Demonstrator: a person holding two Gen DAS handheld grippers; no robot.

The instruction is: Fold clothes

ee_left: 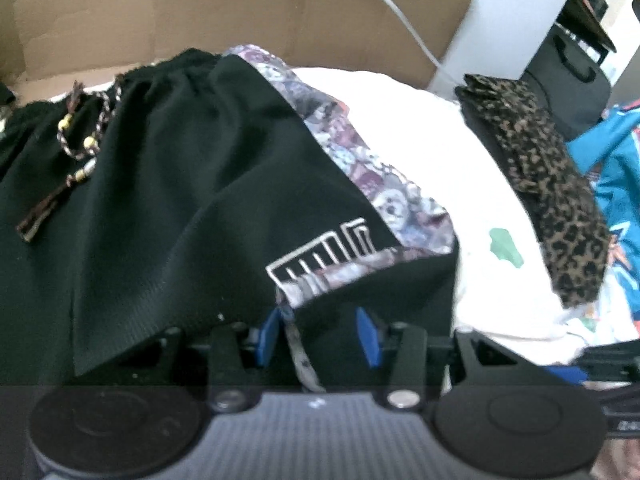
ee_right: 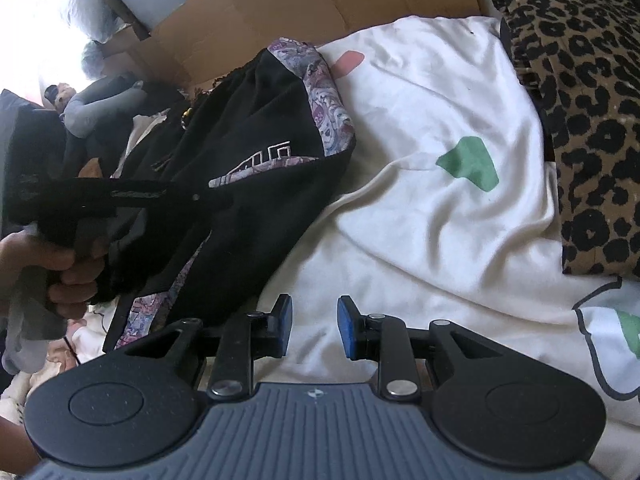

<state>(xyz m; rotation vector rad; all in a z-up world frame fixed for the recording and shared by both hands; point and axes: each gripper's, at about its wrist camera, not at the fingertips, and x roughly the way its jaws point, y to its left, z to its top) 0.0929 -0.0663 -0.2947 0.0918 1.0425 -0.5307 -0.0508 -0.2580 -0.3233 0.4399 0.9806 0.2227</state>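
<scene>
Shorts (ee_right: 256, 152), black with patterned side panels, lay at left of the right-wrist frame, long axis running toward upper right, hem gathered at the left gripper (ee_left: 320, 336), whose jaws were parted around loose fabric. Right gripper (ee_right: 314, 326) sat released and empty over white sheet (ee_right: 420, 220), just right of the hem.

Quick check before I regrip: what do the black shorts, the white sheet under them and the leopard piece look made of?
Black shorts: thin matte knit, probably polyester; a fine ribbed weave shows and it drapes limply. White sheet: soft, slightly glossy woven cloth, possibly cotton, with smooth rounded creases. Leopard piece: matte printed fabric, folded flat; fibre unclear.
</scene>
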